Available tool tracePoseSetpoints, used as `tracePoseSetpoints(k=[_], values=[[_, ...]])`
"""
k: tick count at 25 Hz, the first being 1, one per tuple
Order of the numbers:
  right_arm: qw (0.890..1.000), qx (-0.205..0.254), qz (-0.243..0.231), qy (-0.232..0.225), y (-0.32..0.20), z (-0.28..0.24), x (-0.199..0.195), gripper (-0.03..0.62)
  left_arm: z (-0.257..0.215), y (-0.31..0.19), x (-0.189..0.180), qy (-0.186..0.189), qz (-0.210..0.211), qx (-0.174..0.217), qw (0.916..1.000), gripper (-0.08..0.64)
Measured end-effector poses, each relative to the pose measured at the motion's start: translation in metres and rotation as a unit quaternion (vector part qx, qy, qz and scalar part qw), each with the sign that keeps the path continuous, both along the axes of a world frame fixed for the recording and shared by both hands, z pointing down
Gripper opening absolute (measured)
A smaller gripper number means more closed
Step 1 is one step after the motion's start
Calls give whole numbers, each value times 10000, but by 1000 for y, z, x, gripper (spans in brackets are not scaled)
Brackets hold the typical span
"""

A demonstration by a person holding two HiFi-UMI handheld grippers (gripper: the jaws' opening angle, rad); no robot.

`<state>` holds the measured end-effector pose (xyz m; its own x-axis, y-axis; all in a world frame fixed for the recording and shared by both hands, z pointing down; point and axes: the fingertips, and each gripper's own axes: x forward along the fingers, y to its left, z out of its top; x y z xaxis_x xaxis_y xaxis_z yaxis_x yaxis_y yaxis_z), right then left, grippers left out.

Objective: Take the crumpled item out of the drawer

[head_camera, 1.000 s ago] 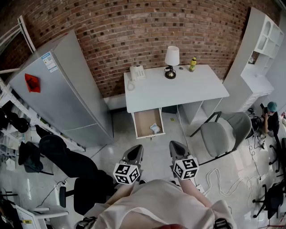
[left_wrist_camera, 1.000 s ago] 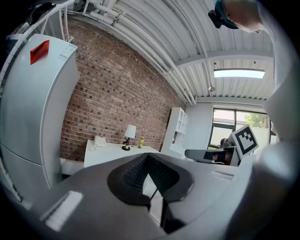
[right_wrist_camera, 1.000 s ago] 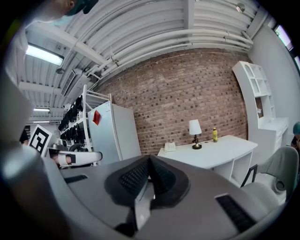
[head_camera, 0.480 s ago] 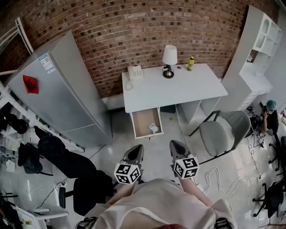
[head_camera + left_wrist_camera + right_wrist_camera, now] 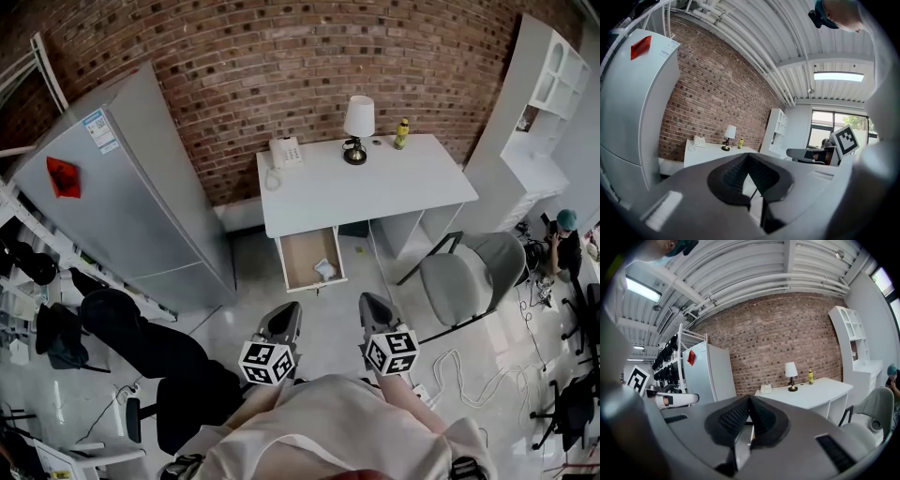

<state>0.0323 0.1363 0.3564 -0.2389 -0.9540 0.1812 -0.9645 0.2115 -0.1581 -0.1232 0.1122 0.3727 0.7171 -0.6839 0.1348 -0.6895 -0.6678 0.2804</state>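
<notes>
- Why is the left claw (image 5: 284, 317) pressed together?
- It has nothing to hold yet. The crumpled item (image 5: 324, 270) lies in the open drawer (image 5: 298, 255), by its front right corner, well apart. The right claw (image 5: 372, 307) is pressed together too, empty

The person wears a pale, almost white top (image 5: 328, 431). The left gripper (image 5: 284, 317) and the right gripper (image 5: 373, 307) have smooth grey shells that narrow to a rounded tip. Each one carries a cube (image 5: 266, 363) with black-and-white square markers on its faces. In the gripper views the pads (image 5: 733, 172) are black with a fine ribbed texture. The right gripper's shell also has dark slotted strips (image 5: 836, 451).
</notes>
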Motion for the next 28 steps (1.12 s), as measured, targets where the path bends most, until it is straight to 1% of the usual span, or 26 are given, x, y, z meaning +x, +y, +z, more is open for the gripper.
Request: tracePoseSetpoints(k=[4,9,12,15,18,22,25,28], values=[[9999,-30,120,70,1,2,-15,7,5,-5,-15,6,66,-33,10000,8],[9996,-111,251,101,3,9,-30,7,4,-11,-24,23,229,36,9997,8],[9996,-150,208,119,-2,12,-34,8,6,-17,-28,60,163,12,9998,8],[9995,-241,167,99,-8,20,-31,8,14,-21,-29,73,64,-134,9999,8],[9994,-293,146,57,-23,24,-17,8,22,-29,-22,16,15,-268,9996,8],[9995,-329,11,-12,-53,33,12,8,30,-50,0,-194,-113,-308,9993,8],[9990,-399,-159,-111,-82,44,40,8,32,-74,21,-259,-357,-338,9985,8],[9987,-335,-361,-124,-119,42,71,8,28,-100,47,-198,-632,-360,9972,8]])
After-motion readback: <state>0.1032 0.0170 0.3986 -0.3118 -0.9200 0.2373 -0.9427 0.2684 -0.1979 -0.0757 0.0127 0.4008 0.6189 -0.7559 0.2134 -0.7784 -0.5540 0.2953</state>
